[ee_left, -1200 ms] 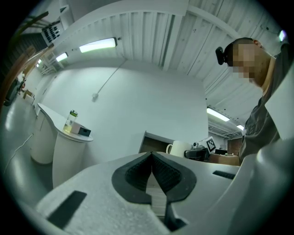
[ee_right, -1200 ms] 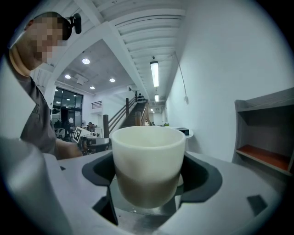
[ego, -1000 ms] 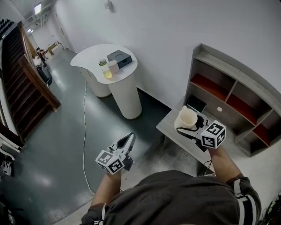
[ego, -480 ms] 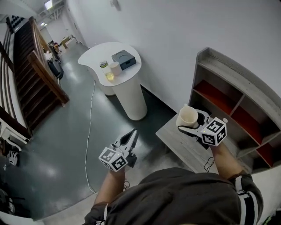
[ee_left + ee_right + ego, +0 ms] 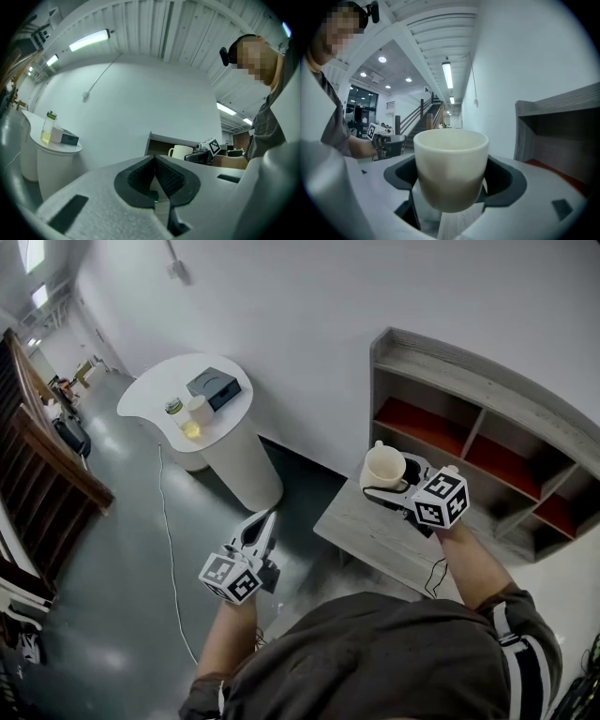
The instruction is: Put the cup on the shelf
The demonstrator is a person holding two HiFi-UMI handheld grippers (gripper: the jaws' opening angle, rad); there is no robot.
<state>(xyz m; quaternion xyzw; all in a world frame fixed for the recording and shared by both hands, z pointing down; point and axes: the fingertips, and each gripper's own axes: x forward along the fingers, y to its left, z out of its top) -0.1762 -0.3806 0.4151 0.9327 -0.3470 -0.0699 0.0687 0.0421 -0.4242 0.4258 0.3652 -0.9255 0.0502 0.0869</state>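
Since the cup sits upright between the jaws of the right hand-held gripper, which is clenched on its lower wall, the pick-up is done and the placing is not. The cup hangs clear of any surface, above the grey tabletop that lies below this hand-held gripper. The shelf stands ahead of it and to its right, near but apart. A red-floored compartment appears to lie just past the jaws, though the wide lens makes the gap hard to judge. What is left, I judge, is to carry the cup into a compartment, set it on its base, release it and draw back. The left hand-held gripper is clenched on nothing, well to the left of the cup, over the floor.
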